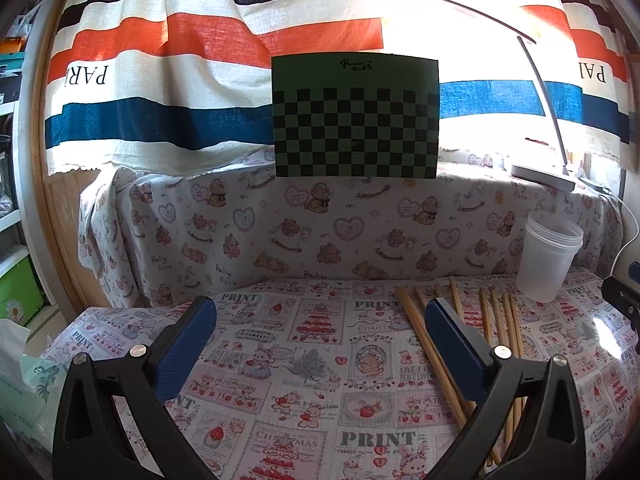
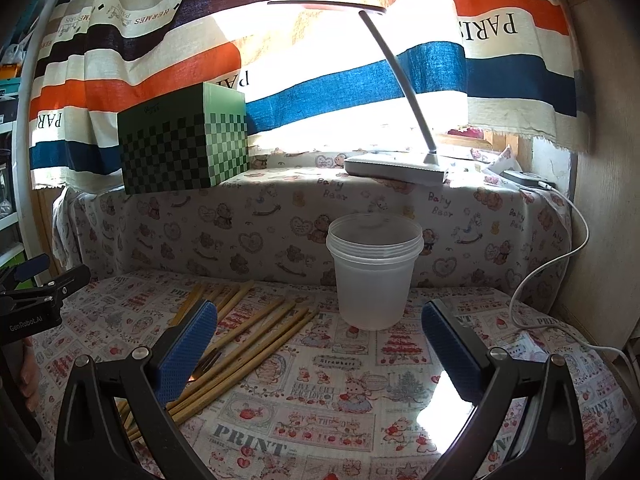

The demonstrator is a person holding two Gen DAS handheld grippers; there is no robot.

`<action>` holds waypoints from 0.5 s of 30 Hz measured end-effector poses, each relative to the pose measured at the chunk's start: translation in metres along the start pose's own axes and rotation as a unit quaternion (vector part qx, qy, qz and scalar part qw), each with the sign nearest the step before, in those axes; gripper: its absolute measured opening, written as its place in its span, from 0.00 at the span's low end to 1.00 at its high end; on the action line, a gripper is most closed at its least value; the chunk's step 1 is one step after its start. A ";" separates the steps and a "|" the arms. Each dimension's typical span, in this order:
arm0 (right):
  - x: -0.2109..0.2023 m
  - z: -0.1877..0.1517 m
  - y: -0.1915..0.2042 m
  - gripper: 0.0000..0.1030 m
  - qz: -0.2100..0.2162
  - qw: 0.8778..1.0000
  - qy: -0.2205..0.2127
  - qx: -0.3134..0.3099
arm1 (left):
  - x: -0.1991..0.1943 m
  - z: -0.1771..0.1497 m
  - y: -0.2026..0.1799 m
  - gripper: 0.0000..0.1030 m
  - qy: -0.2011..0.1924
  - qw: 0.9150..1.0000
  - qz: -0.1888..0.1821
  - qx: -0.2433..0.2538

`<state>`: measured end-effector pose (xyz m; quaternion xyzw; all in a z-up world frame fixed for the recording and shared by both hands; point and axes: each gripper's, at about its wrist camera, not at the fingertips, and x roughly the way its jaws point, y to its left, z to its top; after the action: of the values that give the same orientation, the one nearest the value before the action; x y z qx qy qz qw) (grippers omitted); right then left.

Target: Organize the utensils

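Left gripper (image 2: pixel 32 280) tagged "GenRobot.AI"; tablecloth (image 2: pixel 320 400) reads "PRINT", "Strawberry".

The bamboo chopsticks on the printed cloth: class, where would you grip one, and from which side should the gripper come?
Grip a chopstick of the bamboo chopsticks mid-shaft, coming from above with the jaws across its width. They lie flat and nearly parallel, so an outermost stick probably leaves most finger room. The right gripper is open and nearest.
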<state>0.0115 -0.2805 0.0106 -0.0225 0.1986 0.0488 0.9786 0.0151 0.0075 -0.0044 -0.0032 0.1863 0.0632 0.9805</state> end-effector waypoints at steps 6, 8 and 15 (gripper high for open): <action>-0.002 0.000 0.002 0.97 -0.032 0.999 0.004 -0.011 | -0.010 -0.002 -0.001 1.00 -0.025 1.000 -0.001 0.006; -0.003 -0.001 0.006 0.97 -0.029 0.999 0.009 -0.023 | -0.011 -0.001 -0.003 1.00 -0.026 1.000 0.000 0.012; -0.001 -0.001 0.005 0.77 0.019 0.999 0.035 0.007 | -0.010 -0.001 0.003 1.00 -0.020 1.000 0.013 0.000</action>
<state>0.0100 -0.2757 0.0101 -0.0133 0.2333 0.0653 0.9701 0.0057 0.0091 -0.0015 0.0008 0.1671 0.0761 0.9830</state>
